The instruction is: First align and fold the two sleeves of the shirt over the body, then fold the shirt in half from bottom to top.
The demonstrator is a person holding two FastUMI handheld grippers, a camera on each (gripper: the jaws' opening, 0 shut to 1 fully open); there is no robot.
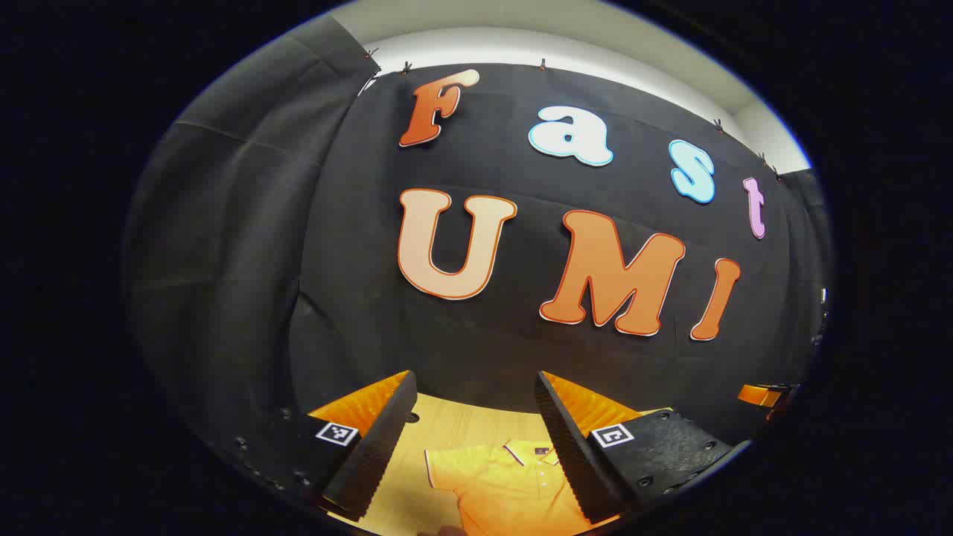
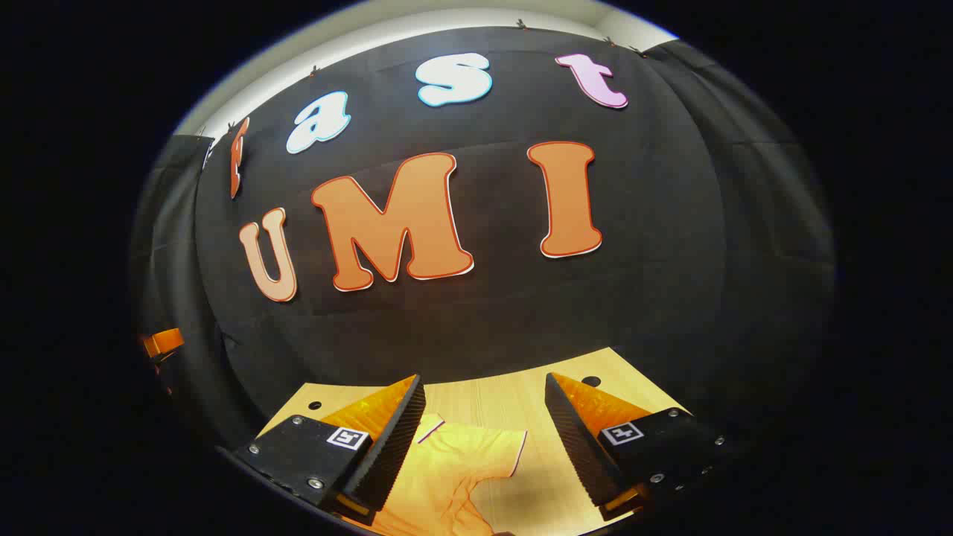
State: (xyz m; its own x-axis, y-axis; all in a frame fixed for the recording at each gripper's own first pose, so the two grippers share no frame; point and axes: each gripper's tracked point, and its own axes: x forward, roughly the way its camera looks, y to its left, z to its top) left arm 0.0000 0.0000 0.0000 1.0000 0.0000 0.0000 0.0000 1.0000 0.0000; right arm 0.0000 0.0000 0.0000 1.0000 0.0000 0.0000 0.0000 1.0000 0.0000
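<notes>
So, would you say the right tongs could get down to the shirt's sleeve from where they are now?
Probably yes: the right tongs hang open above the sleeve, which lies flat on the wooden table, and nothing lies between them.

The shirt (image 1: pixel 506 484) is bright yellow-orange, its collar and sleeve hems edged with a thin dark and white stripe. The counter (image 2: pixel 506 406) under it is pale wood with a fine grain. The booth's cloth wall (image 1: pixel 357 298) is black.
</notes>
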